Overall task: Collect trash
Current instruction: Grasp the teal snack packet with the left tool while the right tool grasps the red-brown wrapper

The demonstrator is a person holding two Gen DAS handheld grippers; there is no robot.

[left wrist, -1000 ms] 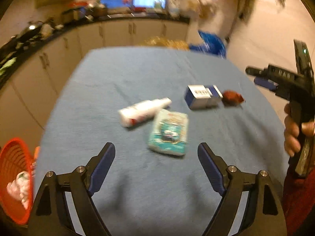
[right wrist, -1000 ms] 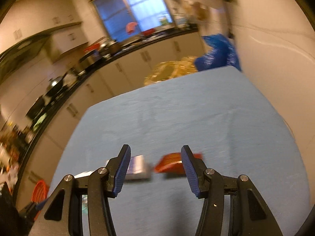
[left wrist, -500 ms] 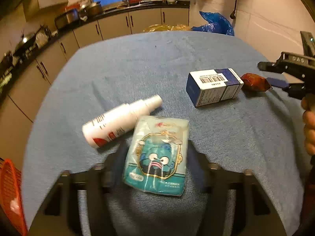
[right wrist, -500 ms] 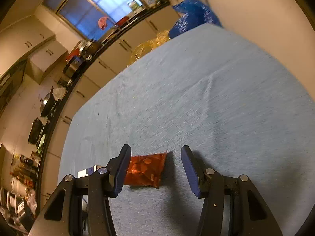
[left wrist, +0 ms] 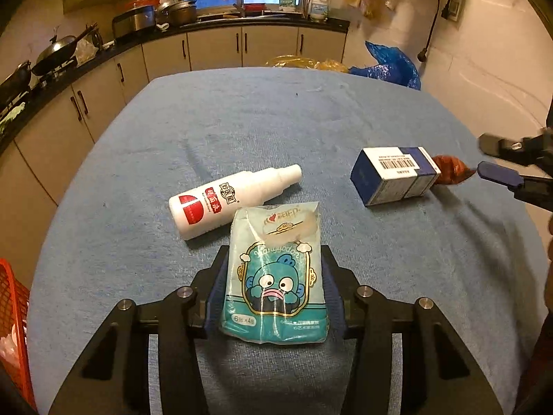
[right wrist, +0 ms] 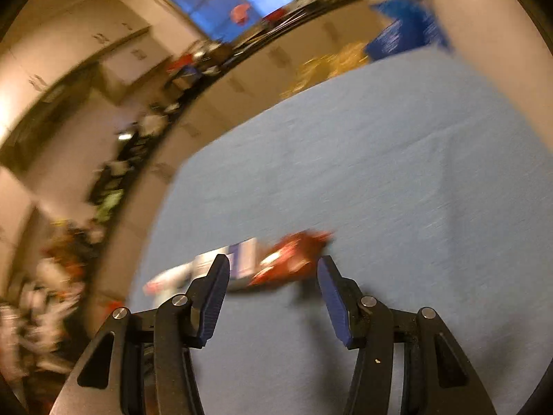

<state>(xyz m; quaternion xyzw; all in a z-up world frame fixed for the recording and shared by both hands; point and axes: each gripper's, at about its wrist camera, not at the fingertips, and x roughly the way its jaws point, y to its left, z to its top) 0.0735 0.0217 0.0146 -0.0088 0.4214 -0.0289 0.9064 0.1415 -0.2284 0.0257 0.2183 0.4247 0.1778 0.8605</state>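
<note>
Left wrist view shows the left gripper (left wrist: 273, 297) low over the near edge of the table (left wrist: 242, 121), its two blue pads either side of a teal tissue pack (left wrist: 276, 276); the pads seem to press the pack's long sides, so I judge it clenched on the pack, which lies with its long axis running straight away from the tongs toward the far edge. Just beyond it and touching its far left corner lies a white spray bottle (left wrist: 235, 200), slanting from near-left to far-right. Toward the right edge sits a blue and white box (left wrist: 394, 180), and tucked against its right end a red wrapper (left wrist: 449, 173). The right gripper (left wrist: 497, 162) comes in from the right edge, jaws apart, with the wrapper just ahead of its tips. Right wrist view is smeared, yet the right gripper (right wrist: 273, 290) plainly stands released, the red wrapper (right wrist: 290, 259) lying between and just beyond its pads, its length crosswise to them. So the right hand is nearer the wrapper and box, the left nearer pack and bottle. By count: one pack, one bottle, one box, one wrapper, and one orange basket (left wrist: 13, 304) off the near-left corner, where I expect the pack belongs.
</note>
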